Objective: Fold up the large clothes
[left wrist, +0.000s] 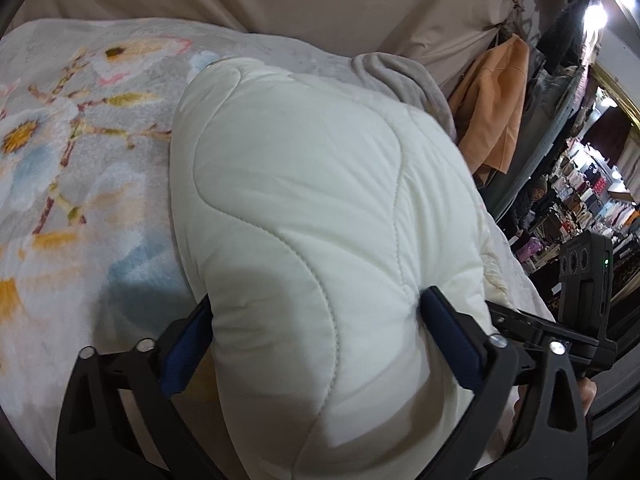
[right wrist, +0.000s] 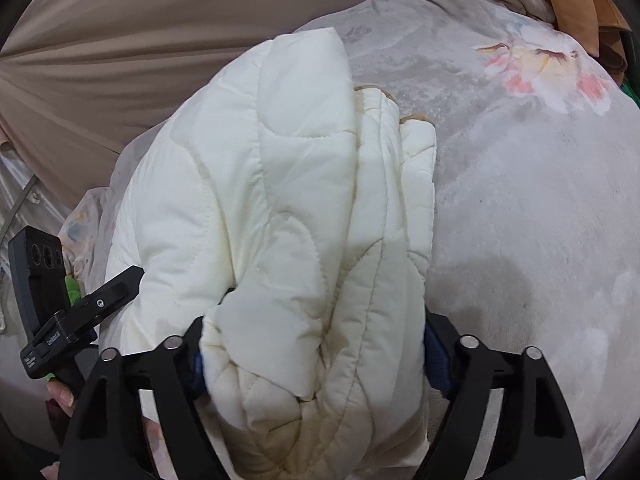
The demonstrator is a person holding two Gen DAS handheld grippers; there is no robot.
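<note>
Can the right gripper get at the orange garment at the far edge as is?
Probably not: the right gripper is full of folded white jacket, and the orange garment lies beyond the floral blanket.

No legible text; small white print on black device (right wrist: 42,340) too blurred.

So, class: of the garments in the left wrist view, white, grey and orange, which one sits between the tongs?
The white quilted jacket; the grey garment and orange garment lie beyond it.
</note>
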